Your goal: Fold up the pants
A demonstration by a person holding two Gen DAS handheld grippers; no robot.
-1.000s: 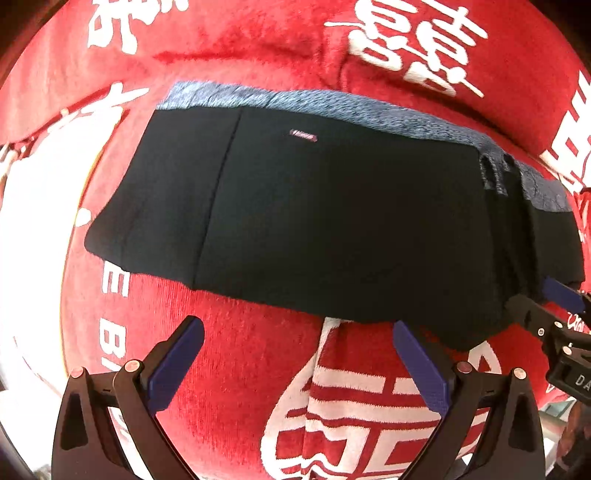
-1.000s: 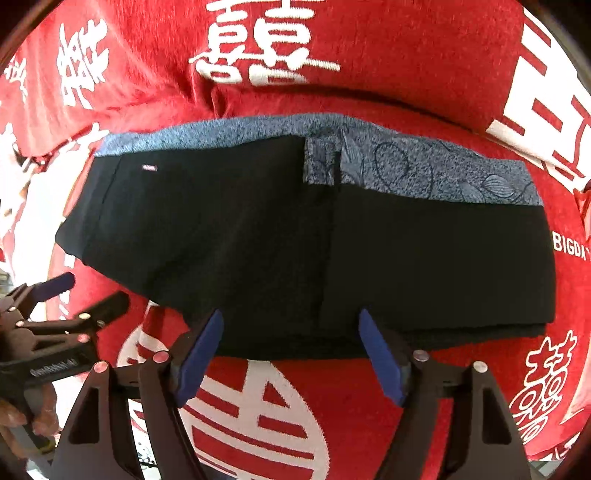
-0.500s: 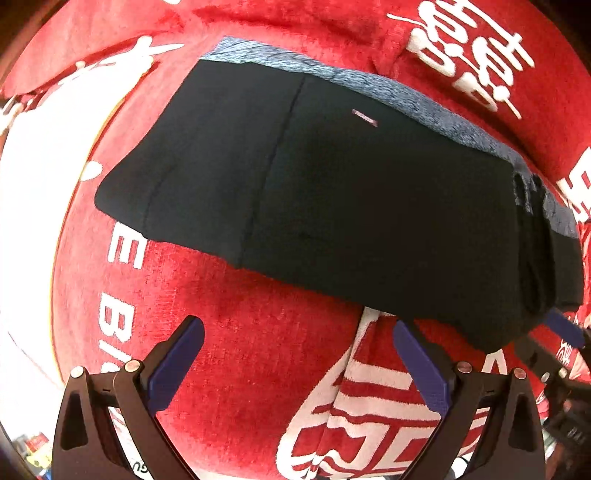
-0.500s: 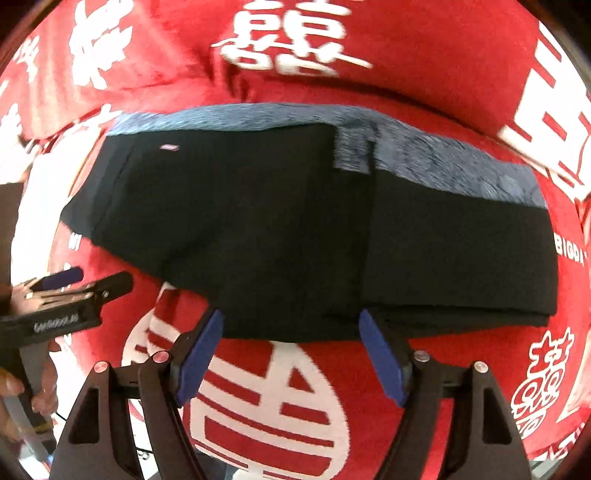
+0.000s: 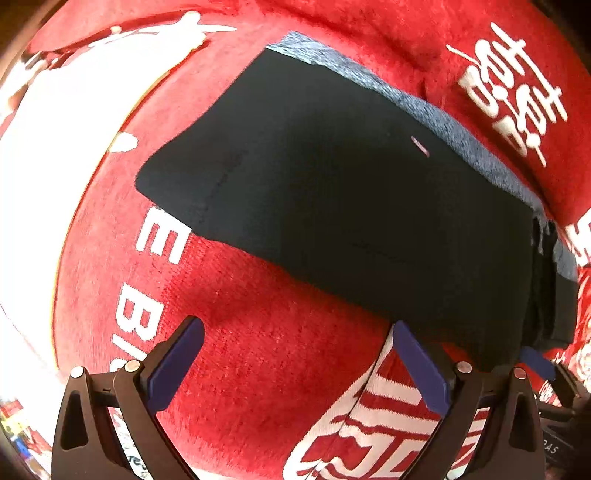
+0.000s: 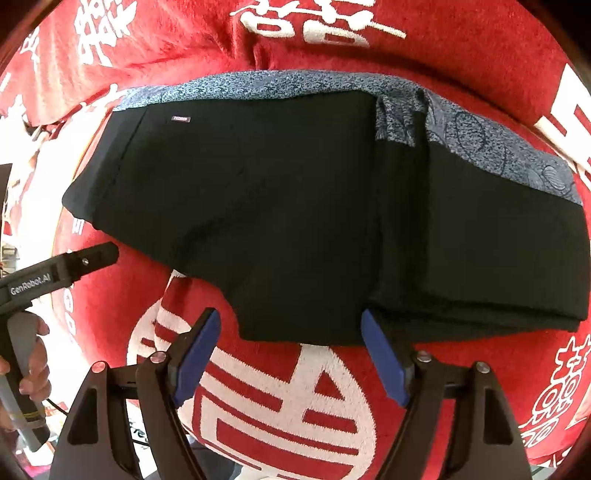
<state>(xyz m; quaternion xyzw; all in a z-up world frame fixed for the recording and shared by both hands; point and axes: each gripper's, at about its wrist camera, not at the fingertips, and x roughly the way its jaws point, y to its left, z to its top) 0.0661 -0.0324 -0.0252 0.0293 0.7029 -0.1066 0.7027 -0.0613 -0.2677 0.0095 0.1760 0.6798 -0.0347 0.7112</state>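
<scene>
Black pants (image 6: 295,206) with blue-grey patterned waistband lie folded flat.

1. A home setting is suggested, though the room itself is barely seen.
2. A plush red blanket (image 6: 461,48) with white double-happiness characters (image 6: 317,18) is spread beneath folded black pants (image 6: 295,206).

Strong light comes from the left: in both views the white part of the red blanket (image 5: 258,369) is blown out to pure glare there. The black pants (image 6: 295,221) read as a flat dark mass, folds barely visible. Fisheye bending curves everything, with dark corners. Focus is fairly sharp, slightly soft in the left view.
</scene>
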